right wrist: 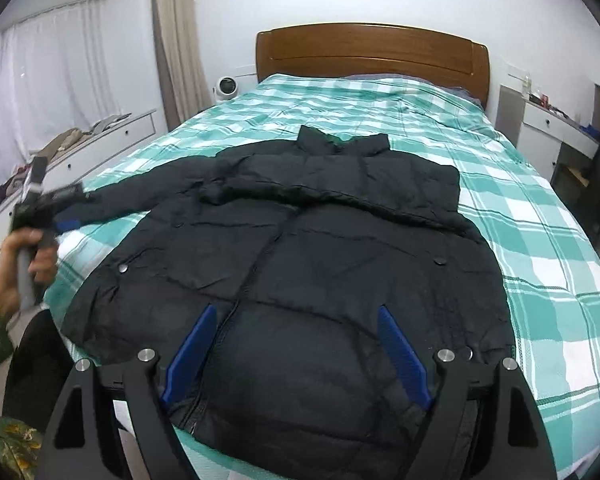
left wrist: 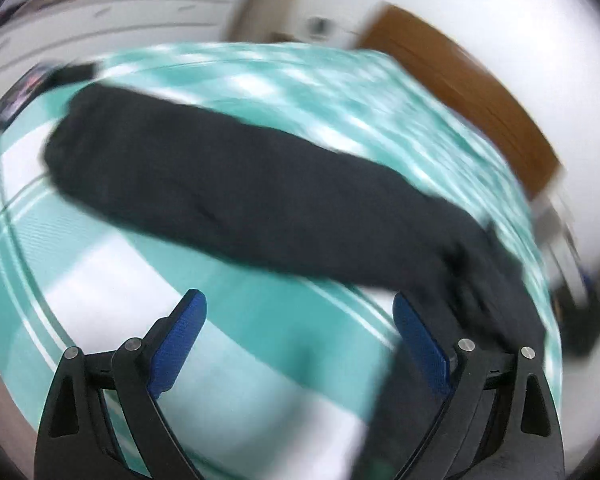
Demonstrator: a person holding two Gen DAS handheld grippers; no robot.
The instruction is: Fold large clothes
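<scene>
With both the left gripper [left wrist: 300, 312] and right gripper [right wrist: 296, 328] gaping empty, the puffy black jacket's [right wrist: 300, 240] folded sleeve [right wrist: 340, 196] is risking springing back open

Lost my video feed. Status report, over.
Both tools open, empty: left tool, right tool. Black puffer jacket flat on bed, one sleeve outstretched. Nothing blocking.

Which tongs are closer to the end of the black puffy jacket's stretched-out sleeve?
Left. The left tongs hover open beside the cuff of the black puffy jacket's outstretched sleeve, near the bed's edge. The right tongs sit open over the jacket's bottom hem, well away from that cuff.
</scene>
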